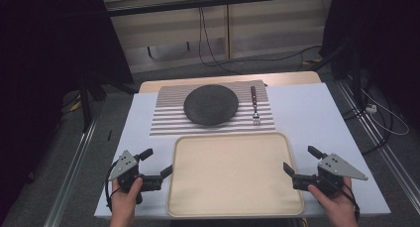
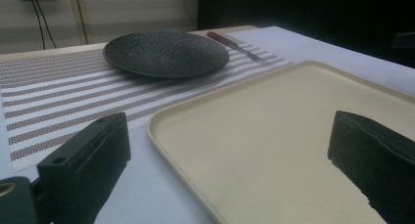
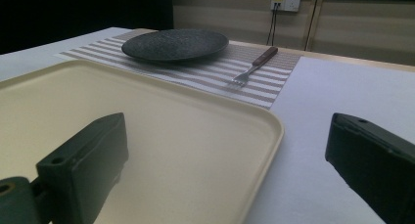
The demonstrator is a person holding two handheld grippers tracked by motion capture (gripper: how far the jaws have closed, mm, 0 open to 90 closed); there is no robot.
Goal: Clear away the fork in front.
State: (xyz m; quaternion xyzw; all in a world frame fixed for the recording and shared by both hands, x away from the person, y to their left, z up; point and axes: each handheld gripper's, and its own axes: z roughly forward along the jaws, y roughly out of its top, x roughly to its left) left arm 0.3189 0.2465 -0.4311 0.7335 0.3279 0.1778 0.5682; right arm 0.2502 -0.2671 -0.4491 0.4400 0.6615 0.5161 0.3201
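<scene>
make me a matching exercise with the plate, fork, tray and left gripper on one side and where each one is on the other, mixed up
Things:
1. plate
2. fork
3. tray
4. left gripper

Places:
a. near edge of the table, between both grippers
b. middle of the striped mat
c. open, beside the tray's left rim
d. right part of the mat, beside the plate

Pairs: 1-b, 2-d, 3-a, 4-c
</scene>
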